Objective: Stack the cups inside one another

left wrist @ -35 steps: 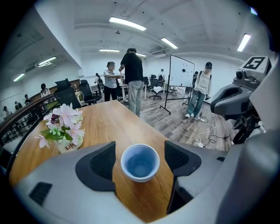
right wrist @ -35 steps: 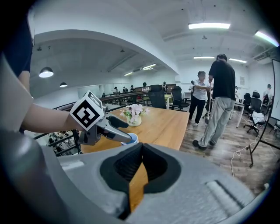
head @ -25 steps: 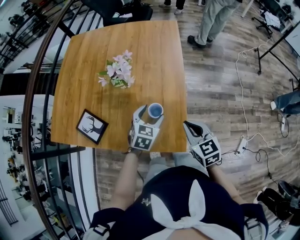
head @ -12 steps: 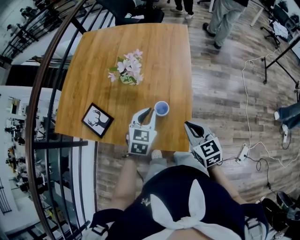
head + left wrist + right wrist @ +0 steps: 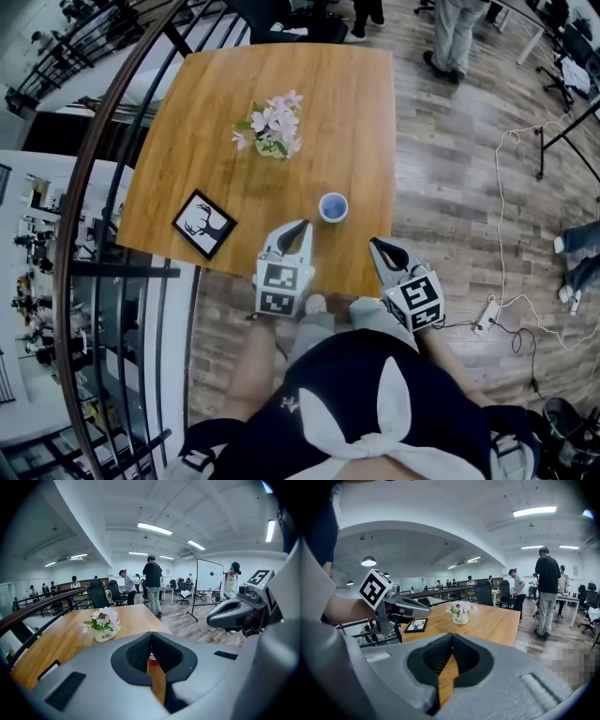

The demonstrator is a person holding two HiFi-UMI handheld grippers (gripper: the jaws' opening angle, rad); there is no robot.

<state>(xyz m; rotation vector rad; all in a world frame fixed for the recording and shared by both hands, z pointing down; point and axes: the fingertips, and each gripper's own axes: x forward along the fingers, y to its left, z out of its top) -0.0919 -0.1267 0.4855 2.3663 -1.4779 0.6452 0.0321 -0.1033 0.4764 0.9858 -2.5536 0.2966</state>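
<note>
Nearest you, at the near edge of the table (image 5: 192, 131), your right gripper (image 5: 378, 247) is closed and empty. Your left gripper (image 5: 301, 228) has just been closing its jaws, which meet on nothing. Just beyond stands the cup (image 5: 333, 206), likely the finished stack. No loose cup shows, so simply draw clear.

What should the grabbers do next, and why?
Probably draw both back to rest. Only one cup shows on the table, apart from the left gripper, whose fingers have just closed on nothing; the right gripper is shut and empty, so nothing seems left to stack.
</note>
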